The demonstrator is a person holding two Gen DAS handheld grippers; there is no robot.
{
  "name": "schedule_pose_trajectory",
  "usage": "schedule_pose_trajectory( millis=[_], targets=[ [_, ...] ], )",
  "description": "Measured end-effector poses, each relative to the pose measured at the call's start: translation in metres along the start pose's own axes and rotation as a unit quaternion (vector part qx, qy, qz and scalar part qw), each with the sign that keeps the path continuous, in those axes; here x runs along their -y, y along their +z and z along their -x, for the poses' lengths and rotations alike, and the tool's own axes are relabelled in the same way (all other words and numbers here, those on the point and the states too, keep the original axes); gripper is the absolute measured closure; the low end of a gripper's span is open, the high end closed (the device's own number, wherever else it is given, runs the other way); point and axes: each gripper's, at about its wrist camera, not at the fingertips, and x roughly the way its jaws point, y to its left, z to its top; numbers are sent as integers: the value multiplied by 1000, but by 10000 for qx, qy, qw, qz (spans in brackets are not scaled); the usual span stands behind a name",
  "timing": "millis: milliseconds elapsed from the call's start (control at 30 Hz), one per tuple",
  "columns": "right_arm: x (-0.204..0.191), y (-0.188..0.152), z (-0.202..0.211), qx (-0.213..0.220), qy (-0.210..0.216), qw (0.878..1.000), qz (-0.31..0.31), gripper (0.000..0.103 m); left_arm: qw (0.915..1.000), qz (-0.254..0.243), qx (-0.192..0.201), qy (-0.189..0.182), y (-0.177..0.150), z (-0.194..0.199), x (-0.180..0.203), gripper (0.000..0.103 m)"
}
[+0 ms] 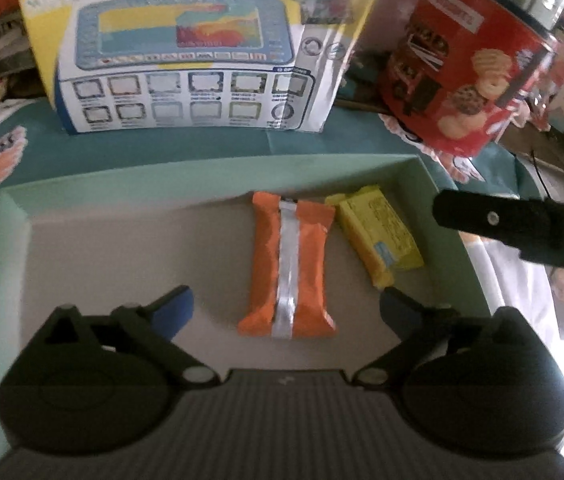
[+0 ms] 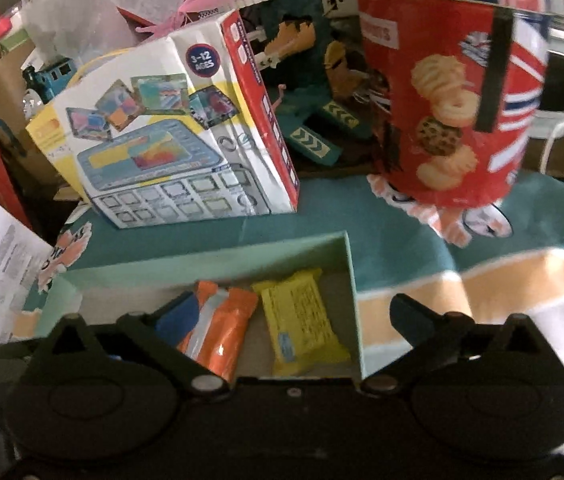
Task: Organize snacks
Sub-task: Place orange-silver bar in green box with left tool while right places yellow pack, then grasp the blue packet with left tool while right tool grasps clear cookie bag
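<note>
Orange snack pack (image 2: 222,334) and yellow snack pack (image 2: 302,320) lie side by side inside the green box (image 2: 210,262); the right gripper (image 2: 294,316) hovers spread wide above that box.

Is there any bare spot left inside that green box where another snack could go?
Yes. The green box has bare floor left of the orange packet, up to its left wall. The right side is crowded: the yellow packet lies between the orange one and the right wall. Behind the box, a toy carton and a red biscuit tin stand on the cloth.
</note>
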Motion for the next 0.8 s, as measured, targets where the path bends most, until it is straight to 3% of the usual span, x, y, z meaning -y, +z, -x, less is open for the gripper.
schedule_pose_trajectory(
  millis=[400,800],
  targets=[
    [-7,-100,97,-233,-48,9995,-206,0,9986,-512,5,-93,-96,85,5,0],
    [20,-200,148,-234,-210,9949,-954,0,9975,-680,-186,74,-172,107,-11,0]
  ],
)
